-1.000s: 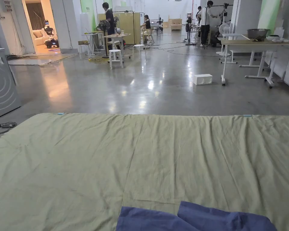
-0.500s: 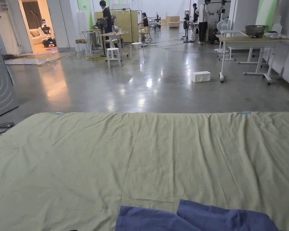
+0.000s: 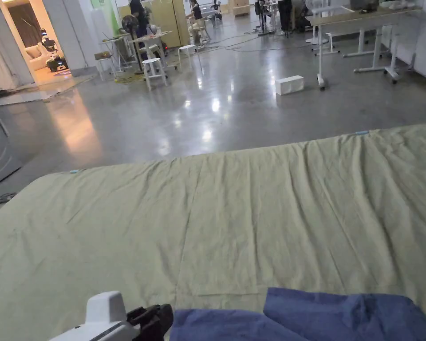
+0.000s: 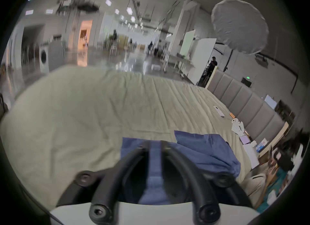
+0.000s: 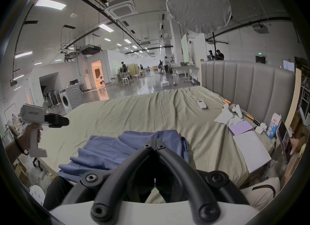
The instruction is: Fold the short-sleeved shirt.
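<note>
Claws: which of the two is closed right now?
The right claw: its tips meet, with nothing between them, above the blue shirt. The left claw shows a clear gap between its tips.

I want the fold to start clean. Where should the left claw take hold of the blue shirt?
Probably the flat far-left corner of the blue shirt, approached from the left along the green sheet. That edge lies smooth there, while the right side is bunched. The left claw, slightly open, already points that way.

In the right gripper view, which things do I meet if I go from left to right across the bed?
left gripper held up at the bed's left edge → blue shirt → white remote → purple pad → grey headboard
</note>
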Demonstrator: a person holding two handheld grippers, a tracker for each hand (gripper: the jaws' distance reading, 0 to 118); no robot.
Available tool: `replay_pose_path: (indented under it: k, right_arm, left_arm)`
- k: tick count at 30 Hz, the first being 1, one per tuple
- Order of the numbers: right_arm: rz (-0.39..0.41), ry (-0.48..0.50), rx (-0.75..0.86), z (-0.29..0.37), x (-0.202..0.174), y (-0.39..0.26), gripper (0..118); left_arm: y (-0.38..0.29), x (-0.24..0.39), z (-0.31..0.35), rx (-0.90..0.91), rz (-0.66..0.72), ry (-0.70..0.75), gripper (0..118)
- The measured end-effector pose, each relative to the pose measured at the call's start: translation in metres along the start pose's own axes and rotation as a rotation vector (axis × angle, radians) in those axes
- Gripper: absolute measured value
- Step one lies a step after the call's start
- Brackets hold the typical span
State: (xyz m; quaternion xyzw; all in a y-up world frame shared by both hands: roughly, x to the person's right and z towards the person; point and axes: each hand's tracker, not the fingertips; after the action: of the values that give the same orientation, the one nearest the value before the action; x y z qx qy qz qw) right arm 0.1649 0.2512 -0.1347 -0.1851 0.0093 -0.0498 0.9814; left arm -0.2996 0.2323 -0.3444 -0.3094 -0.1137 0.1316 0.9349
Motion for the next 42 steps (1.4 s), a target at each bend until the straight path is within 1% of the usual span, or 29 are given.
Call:
replay_pose_path:
  k: [1, 2, 3, 4, 5, 7, 9, 10, 12, 14, 16, 17, 18, 22, 26, 28, 29, 30, 31, 32, 33, 34, 35, 36, 37, 38, 39, 40, 42]
  right_arm:
    - [-0.003, -0.010, -0.008, -0.002, 0.004, -0.002, 0]
    - [-0.007, -0.017, -0.018, -0.004, 0.008, -0.004, 0]
    - [-0.012, -0.025, -0.030, -0.006, 0.012, -0.006, 0]
    - [-0.017, -0.036, -0.042, -0.008, 0.016, -0.008, 0]
    - [-0.021, -0.048, -0.052, -0.010, 0.020, -0.010, 0]
    - [-0.027, -0.066, -0.073, -0.012, 0.025, -0.013, 0]
    - [-0.036, -0.082, -0.090, -0.014, 0.030, -0.017, 0]
    - [-0.039, -0.087, -0.100, -0.015, 0.032, -0.019, 0]
    - [-0.043, -0.098, -0.117, -0.017, 0.035, -0.022, 0]
    - [-0.045, -0.101, -0.129, -0.019, 0.036, -0.024, 0]
    - [-0.043, -0.101, -0.136, -0.021, 0.036, -0.025, 0]
    - [-0.041, -0.100, -0.141, -0.022, 0.036, -0.025, 0]
    - [-0.037, -0.098, -0.141, -0.022, 0.034, -0.025, 0]
    - [-0.031, -0.077, -0.145, -0.032, 0.032, -0.021, 0]
    - [0.017, -0.040, -0.131, -0.059, 0.033, 0.000, 0]
    - [0.077, 0.005, -0.138, -0.086, 0.036, 0.021, 0]
    - [0.108, 0.033, -0.151, -0.106, 0.039, 0.032, 3]
    - [0.123, 0.049, -0.160, -0.125, 0.044, 0.039, 13]
    - [0.138, 0.073, -0.163, -0.152, 0.048, 0.045, 35]
    - [0.157, 0.109, -0.189, -0.179, 0.053, 0.051, 53]
    - [0.171, 0.136, -0.236, -0.209, 0.056, 0.056, 75]
    - [0.177, 0.156, -0.286, -0.239, 0.061, 0.059, 93]
    - [0.180, 0.182, -0.352, -0.269, 0.065, 0.061, 96]
    - [0.183, 0.207, -0.409, -0.297, 0.068, 0.062, 95]
    - [0.189, 0.206, -0.481, -0.323, 0.070, 0.061, 95]
    - [0.188, 0.178, -0.552, -0.349, 0.074, 0.057, 95]
    - [0.212, 0.156, -0.587, -0.366, 0.074, 0.053, 95]
    - [0.265, 0.152, -0.617, -0.385, 0.072, 0.048, 95]
    - [0.420, 0.183, -0.634, -0.404, 0.061, 0.041, 94]
  left_arm:
    - [0.001, -0.006, -0.024, -0.056, 0.027, -0.012, 53]
    - [0.001, -0.010, -0.050, -0.100, 0.033, 0.003, 73]
    - [-0.002, -0.015, -0.070, -0.134, 0.035, 0.032, 86]
    - [-0.003, -0.020, -0.091, -0.148, 0.026, 0.062, 91]
    - [-0.004, -0.025, -0.108, -0.176, -0.006, 0.103, 91]
    - [-0.009, -0.035, -0.135, -0.244, -0.018, 0.164, 91]
    - [-0.014, -0.044, -0.152, -0.279, -0.009, 0.216, 91]
    - [-0.015, -0.047, -0.159, -0.294, -0.005, 0.216, 91]
    - [-0.019, -0.049, -0.165, -0.301, 0.009, 0.205, 88]
    - [-0.024, -0.043, -0.173, -0.333, -0.028, 0.195, 63]
    - [-0.033, -0.026, -0.180, -0.384, -0.132, 0.253, 54]
    - [-0.035, -0.020, -0.181, -0.373, -0.196, 0.262, 51]
    - [-0.035, -0.016, -0.181, -0.370, -0.213, 0.258, 51]
    - [-0.033, -0.005, -0.190, -0.418, -0.248, 0.254, 23]
    - [-0.034, 0.007, -0.202, -0.491, -0.395, 0.276, 14]
    - [-0.033, 0.016, -0.206, -0.546, -0.491, 0.290, 12]
    - [-0.033, 0.018, -0.208, -0.563, -0.543, 0.286, 11]
    - [-0.033, 0.018, -0.210, -0.578, -0.549, 0.284, 11]
    - [-0.029, 0.018, -0.216, -0.589, -0.538, 0.285, 11]
    - [-0.028, 0.016, -0.220, -0.614, -0.521, 0.279, 11]
    - [-0.026, 0.014, -0.222, -0.629, -0.505, 0.278, 11]
    - [-0.024, 0.012, -0.224, -0.647, -0.486, 0.270, 11]
    - [-0.018, 0.010, -0.227, -0.663, -0.456, 0.264, 11]
    - [-0.015, 0.008, -0.228, -0.669, -0.453, 0.274, 11]
    - [-0.014, 0.007, -0.230, -0.675, -0.469, 0.271, 11]
    - [-0.012, 0.006, -0.232, -0.688, -0.467, 0.265, 11]
    - [-0.009, 0.006, -0.234, -0.696, -0.459, 0.265, 11]
    - [-0.008, 0.006, -0.236, -0.713, -0.449, 0.260, 11]
    - [-0.007, 0.006, -0.239, -0.728, -0.457, 0.260, 11]
